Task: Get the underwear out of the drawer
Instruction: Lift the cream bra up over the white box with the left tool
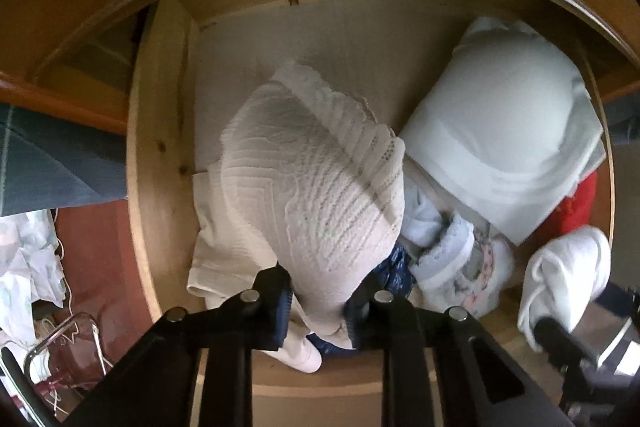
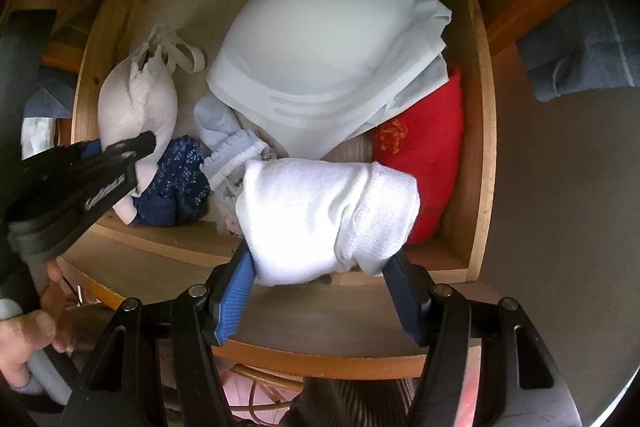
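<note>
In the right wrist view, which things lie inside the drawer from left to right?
cream ribbed garment held by the left gripper → dark blue patterned fabric → white rolled garment in the right gripper → red knit item

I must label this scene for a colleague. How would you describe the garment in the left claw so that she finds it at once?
Look into the open wooden drawer, at its left side. There the left claw pinches a cream ribbed knit garment with a scalloped edge. Its neighbours are smooth pale blue, dark blue patterned or red; only this one is ribbed cream.
</note>
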Action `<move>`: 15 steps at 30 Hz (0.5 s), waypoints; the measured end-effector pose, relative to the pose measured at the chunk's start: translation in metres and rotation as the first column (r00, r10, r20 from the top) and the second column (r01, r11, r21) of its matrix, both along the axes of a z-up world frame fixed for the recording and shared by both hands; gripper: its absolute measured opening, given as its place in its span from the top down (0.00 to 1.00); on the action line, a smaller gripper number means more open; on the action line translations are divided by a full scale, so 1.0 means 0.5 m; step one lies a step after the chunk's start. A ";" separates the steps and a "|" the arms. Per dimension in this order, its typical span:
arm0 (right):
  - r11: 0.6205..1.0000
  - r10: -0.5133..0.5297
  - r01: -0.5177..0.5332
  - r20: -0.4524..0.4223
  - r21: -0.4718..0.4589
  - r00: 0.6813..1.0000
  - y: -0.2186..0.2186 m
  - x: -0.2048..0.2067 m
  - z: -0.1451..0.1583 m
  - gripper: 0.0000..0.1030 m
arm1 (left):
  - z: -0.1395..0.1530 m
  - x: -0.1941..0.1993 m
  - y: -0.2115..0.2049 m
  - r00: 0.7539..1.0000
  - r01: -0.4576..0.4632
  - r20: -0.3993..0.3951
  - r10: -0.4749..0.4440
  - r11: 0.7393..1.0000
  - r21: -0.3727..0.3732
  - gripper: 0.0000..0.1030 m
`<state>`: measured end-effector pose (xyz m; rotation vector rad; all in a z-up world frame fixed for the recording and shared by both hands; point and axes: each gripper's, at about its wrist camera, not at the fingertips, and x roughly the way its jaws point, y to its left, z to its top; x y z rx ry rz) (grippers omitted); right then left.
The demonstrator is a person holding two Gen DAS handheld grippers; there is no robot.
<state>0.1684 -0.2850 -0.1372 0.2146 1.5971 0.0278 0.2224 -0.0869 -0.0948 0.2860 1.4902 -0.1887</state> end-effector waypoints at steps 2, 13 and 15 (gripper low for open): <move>1.000 0.005 -0.005 0.006 -0.009 1.000 0.004 -0.003 0.003 0.42 | 0.009 -0.005 0.009 1.000 -0.003 0.006 0.004 1.000 -0.010 0.81; 0.999 0.014 -0.013 0.032 -0.030 0.999 0.015 -0.007 0.017 0.42 | 0.076 -0.047 0.067 0.999 0.003 0.050 0.000 0.998 -0.060 0.82; 0.999 0.010 -0.009 0.037 -0.034 0.999 0.016 -0.010 0.022 0.42 | 0.086 -0.068 0.066 0.998 0.008 0.061 -0.003 0.997 -0.077 0.82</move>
